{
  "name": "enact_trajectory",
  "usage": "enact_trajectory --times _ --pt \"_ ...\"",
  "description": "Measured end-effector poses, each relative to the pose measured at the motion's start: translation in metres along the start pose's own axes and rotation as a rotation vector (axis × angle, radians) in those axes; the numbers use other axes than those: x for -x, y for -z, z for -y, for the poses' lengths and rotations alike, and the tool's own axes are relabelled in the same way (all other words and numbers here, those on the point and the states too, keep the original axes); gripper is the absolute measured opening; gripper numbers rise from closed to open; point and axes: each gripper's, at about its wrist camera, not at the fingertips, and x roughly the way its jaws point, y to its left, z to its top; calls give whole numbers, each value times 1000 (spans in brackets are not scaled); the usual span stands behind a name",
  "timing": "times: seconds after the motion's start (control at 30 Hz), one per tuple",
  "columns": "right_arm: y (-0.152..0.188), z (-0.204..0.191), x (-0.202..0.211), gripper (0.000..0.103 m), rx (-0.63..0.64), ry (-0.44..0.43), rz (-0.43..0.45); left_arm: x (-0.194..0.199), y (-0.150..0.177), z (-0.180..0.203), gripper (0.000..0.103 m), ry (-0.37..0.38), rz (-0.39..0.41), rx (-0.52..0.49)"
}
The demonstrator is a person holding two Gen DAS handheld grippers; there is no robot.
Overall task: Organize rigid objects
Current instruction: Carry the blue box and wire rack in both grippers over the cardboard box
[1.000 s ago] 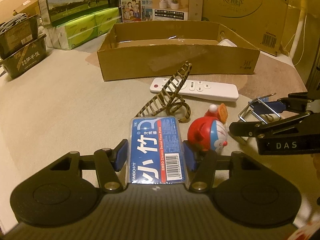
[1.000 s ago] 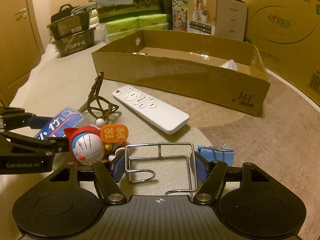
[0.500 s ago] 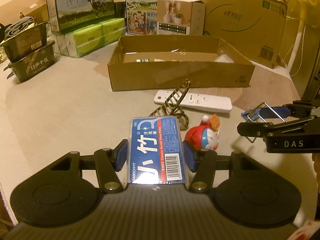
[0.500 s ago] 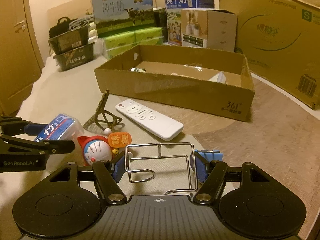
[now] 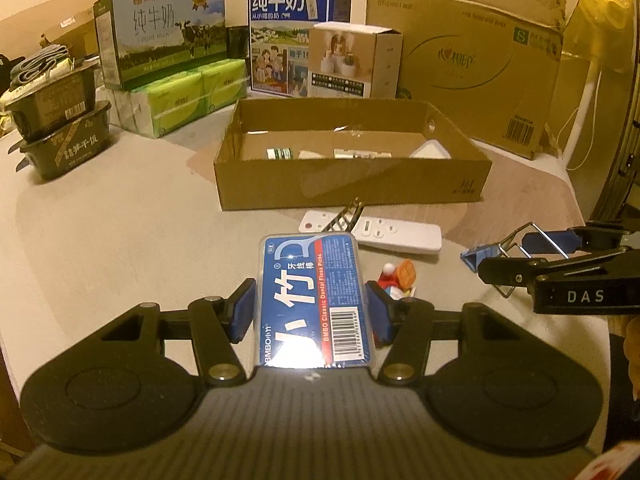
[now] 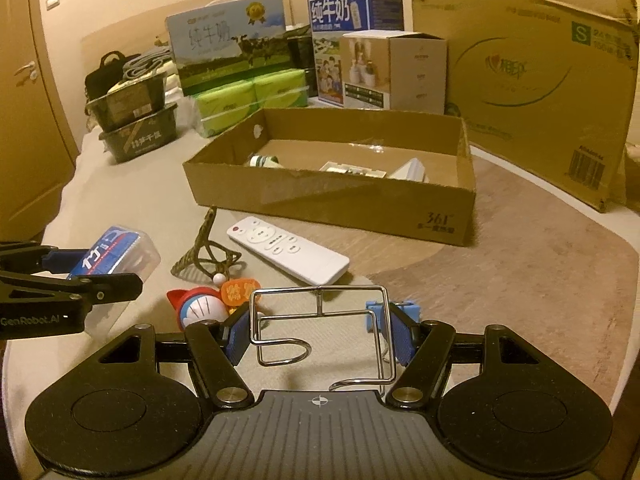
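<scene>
Two tools raised above the desk (image 6: 500,264). Left tool (image 5: 311,309) closed on clear plastic floss-pick box with blue label (image 5: 314,300). Right tool (image 6: 320,330) closed on bent silver wire hook rack (image 6: 320,320). On desk: white remote control (image 6: 286,249), round red-and-blue cat figurine (image 6: 200,310), open brown cardboard tray (image 6: 332,200) beyond them.

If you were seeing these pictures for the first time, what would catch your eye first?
The blue dental floss pick box clamped in the left tongs dominates, with the wire hook rack held in the right tongs. Beyond both sits the open cardboard box, a white remote before it.
</scene>
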Motion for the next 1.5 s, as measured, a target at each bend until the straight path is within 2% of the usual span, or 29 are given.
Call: enact_trajectory --times 0.77,1.13,1.5 --pt "-24 8 16 68 0 24 41 10 -40 -7 54 19 61 2" --pt "-68 28 8 68 8 25 80 -11 -87 -20 54 38 96 9" --pt "-132 65 -23 68 2 34 110 -58 -139 -38 54 23 87 -4"
